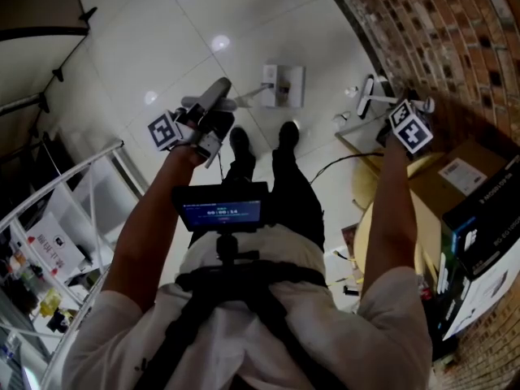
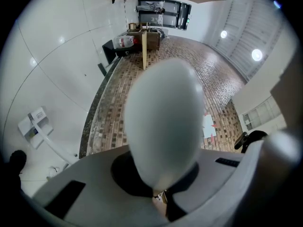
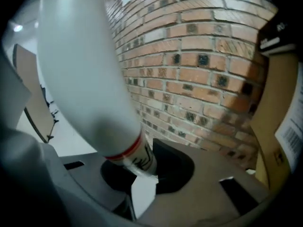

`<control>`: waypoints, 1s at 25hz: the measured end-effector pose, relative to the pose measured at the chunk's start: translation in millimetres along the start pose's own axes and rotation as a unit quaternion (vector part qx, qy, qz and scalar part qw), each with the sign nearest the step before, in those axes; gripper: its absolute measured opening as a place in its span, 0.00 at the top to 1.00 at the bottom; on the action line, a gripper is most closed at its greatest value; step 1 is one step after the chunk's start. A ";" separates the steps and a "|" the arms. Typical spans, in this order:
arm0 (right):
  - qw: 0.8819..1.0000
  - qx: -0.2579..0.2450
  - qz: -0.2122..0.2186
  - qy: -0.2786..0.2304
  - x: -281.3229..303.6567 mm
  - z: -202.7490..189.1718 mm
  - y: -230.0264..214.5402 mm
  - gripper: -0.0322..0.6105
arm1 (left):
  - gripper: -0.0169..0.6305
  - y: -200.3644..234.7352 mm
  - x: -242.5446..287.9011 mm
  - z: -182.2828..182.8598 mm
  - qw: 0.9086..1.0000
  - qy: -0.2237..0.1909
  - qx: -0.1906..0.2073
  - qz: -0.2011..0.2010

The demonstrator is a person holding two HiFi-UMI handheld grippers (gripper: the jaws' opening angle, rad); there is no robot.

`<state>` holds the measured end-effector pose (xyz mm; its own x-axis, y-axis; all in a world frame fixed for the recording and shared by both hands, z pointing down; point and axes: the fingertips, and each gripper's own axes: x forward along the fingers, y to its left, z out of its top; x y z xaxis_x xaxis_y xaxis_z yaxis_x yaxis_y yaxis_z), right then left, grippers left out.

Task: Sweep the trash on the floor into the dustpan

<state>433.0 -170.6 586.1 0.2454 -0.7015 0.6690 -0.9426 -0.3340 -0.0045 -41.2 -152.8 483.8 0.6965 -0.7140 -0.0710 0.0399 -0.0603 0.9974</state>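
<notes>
Gripping both tools, sweep not yet started. Left gripper (image 1: 213, 104) has its jaws clamped tight on a pale rounded handle (image 2: 163, 122), which sticks out along the jaws and fills most of the left gripper view. Right gripper (image 3: 142, 183) is closed around a white handle (image 3: 90, 79) with a red band just above the jaws. Probably the broom.

Dustpan (image 1: 283, 85) sits on the white tile floor (image 1: 162, 47) just ahead of the shoes (image 1: 240, 140). It lies between the two grippers, nearer the left one. A thin pale stick seems to run from the pan back toward the left gripper, so the rounded handle is likely the pan's own. Long axis runs roughly from pan toward the person's left hand.

White piece (image 1: 370, 96) low by the brick wall (image 1: 439, 31), just beyond the right gripper, looks like the broom head; can't confirm. Cardboard box (image 1: 463, 173) is close on the right.

Trash: can't pick it out for sure. A few small pale bits on the tiles between pan and broom head may be it.

Key relation: pan is to the left of the broom side, well apart from the wall. My guess is the stroke needs to go from the wall side leftward into the pan, with the left hand steadying it.
</notes>
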 end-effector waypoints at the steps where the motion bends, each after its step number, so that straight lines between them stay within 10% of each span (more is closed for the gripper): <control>1: 1.000 0.014 0.000 -0.002 -1.9 -2.5 1.8 0.87 | 0.97 0.5 -0.7 -0.6 1.000 0.000 -0.002 0.001; 15: 0.985 -0.042 0.168 -0.023 -55.0 -2.2 141.2 0.85 | 0.97 6.0 -7.8 3.3 1.000 0.000 -0.007 0.001; 25: 0.975 0.068 0.209 -0.041 -105.6 -0.1 137.4 0.89 | 0.97 9.1 -16.8 9.7 1.000 -0.010 -0.017 -0.002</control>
<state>277.5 -142.3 514.9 -0.1308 -0.8398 0.5269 -0.9267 -0.0852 -0.3659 -59.4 -148.1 494.0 0.6822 -0.7274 -0.0741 0.0662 -0.0395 0.9970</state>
